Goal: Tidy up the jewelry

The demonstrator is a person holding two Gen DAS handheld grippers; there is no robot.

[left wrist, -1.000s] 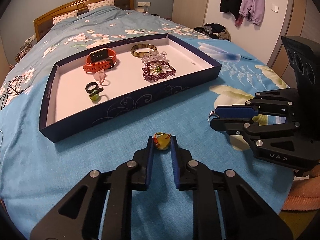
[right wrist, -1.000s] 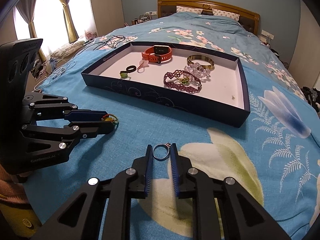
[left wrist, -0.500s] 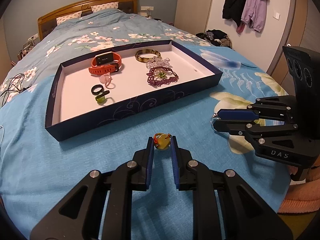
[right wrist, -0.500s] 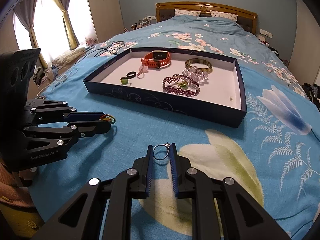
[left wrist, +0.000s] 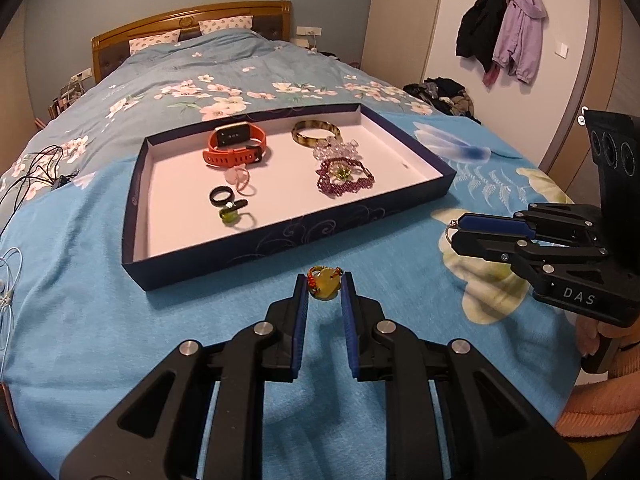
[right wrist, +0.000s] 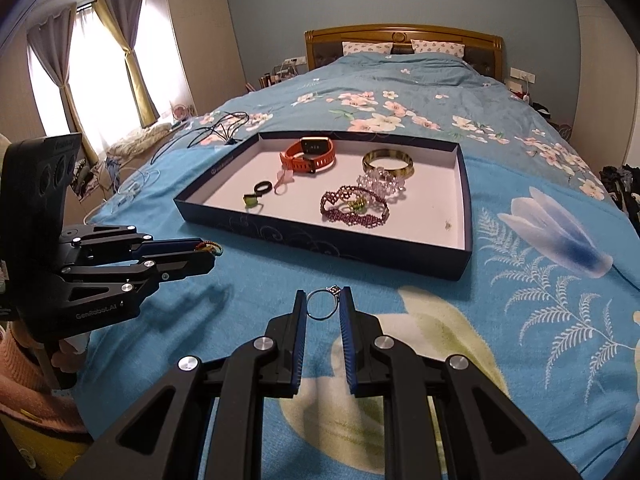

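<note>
Two pieces up in the air, short of the dark blue shallow box tray (left wrist: 288, 236) on the blue floral bedspread (left wrist: 100, 320).

Left tongs (left wrist: 325, 288) nearly closed on a yellow stone ring with red cord wrapping (left wrist: 324, 282). Right tongs (right wrist: 324, 306) pinching a thin silver ring with a small stone setting (right wrist: 323, 305) across its band.

Both feather-light, hard, probably slippery: likely to twist or pop free under a hard squeeze. Best held across the band, clear of the setting.

Left view alone showing the coats on the wall hooks (left wrist: 504, 28); right view alone showing the curtained window (right wrist: 92, 64) and a tiny loose piece (right wrist: 447, 224) in the tray's near corner.
</note>
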